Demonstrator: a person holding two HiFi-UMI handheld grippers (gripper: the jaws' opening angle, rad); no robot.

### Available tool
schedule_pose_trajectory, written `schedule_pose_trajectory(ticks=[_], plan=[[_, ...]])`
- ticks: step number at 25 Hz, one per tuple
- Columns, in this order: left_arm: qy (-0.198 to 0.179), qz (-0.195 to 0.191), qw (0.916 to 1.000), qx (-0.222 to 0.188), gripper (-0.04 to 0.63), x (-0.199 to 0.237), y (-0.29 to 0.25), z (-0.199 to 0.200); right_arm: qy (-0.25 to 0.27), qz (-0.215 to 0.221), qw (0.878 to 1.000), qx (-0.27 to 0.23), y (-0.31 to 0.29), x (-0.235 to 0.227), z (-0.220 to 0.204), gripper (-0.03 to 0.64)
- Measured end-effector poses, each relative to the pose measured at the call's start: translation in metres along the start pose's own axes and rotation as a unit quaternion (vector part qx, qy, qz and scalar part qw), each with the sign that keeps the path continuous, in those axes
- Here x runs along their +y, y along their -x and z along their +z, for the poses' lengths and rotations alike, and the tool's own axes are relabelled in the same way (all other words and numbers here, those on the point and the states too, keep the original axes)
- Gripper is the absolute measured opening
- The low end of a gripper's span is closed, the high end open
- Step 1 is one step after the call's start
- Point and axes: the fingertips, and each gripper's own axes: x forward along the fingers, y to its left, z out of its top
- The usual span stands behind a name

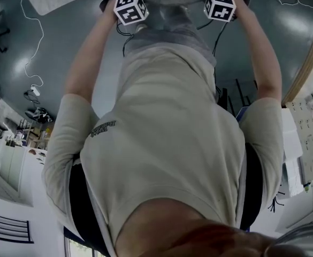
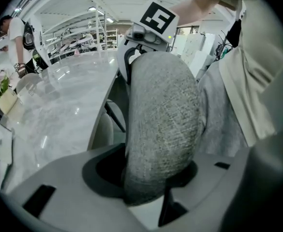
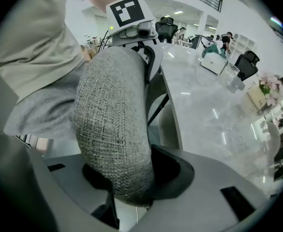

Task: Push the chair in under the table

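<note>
1. Chair [image 2: 163, 124] – only its backrest showed: a thick, rounded pad in coarse grey woven fabric, near the edge of the white marble-look table [image 2: 68, 105].
2. Left gripper [image 2: 148, 192] was clamped on one end of the pad's top edge, jaws partway open around it. Right gripper [image 3: 126, 190] gripped the other end the same way.
3. Seat and legs were out of view. In the head view the person's torso [image 1: 167, 143] covered the chair and jaws – only the marker cubes [image 1: 130, 7] showed.

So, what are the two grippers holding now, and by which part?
Both hold the chair backrest by its padded top edge: left gripper near one end, right gripper near the other.
</note>
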Motion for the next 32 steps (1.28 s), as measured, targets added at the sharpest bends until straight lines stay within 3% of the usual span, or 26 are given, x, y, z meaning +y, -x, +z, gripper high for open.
schedule_pose_trajectory(ticks=[11, 17, 21, 23, 26, 30, 32], plan=[[-0.002, 0.002, 0.9998, 0.020, 0.189, 0.002, 0.002, 0.000, -0.009, 0.013, 1.000, -0.008, 0.000, -0.003, -0.002, 0.202], [0.058, -0.026, 0.9979, 0.016, 0.189, -0.006, 0.025, 0.001, -0.024, 0.036, 0.999, -0.008, 0.010, 0.001, 0.000, 0.207], [0.051, -0.030, 0.9981, 0.020, 0.189, -0.011, 0.041, 0.005, -0.049, 0.052, 0.997, -0.021, 0.030, 0.005, 0.005, 0.207], [0.067, -0.044, 0.9967, -0.008, 0.189, -0.016, 0.057, 0.018, -0.072, 0.058, 0.995, -0.035, 0.045, 0.007, 0.006, 0.207], [0.124, -0.053, 0.9879, -0.077, 0.187, -0.016, 0.086, 0.044, -0.110, 0.066, 0.990, -0.067, 0.069, 0.009, 0.011, 0.199], [0.181, -0.003, 0.9698, -0.163, 0.187, 0.008, 0.125, 0.072, -0.172, 0.045, 0.975, -0.135, 0.107, -0.006, 0.032, 0.169], [0.205, 0.041, 0.9521, -0.223, 0.181, 0.027, 0.152, 0.091, -0.188, 0.022, 0.968, -0.165, 0.128, -0.019, 0.044, 0.167]])
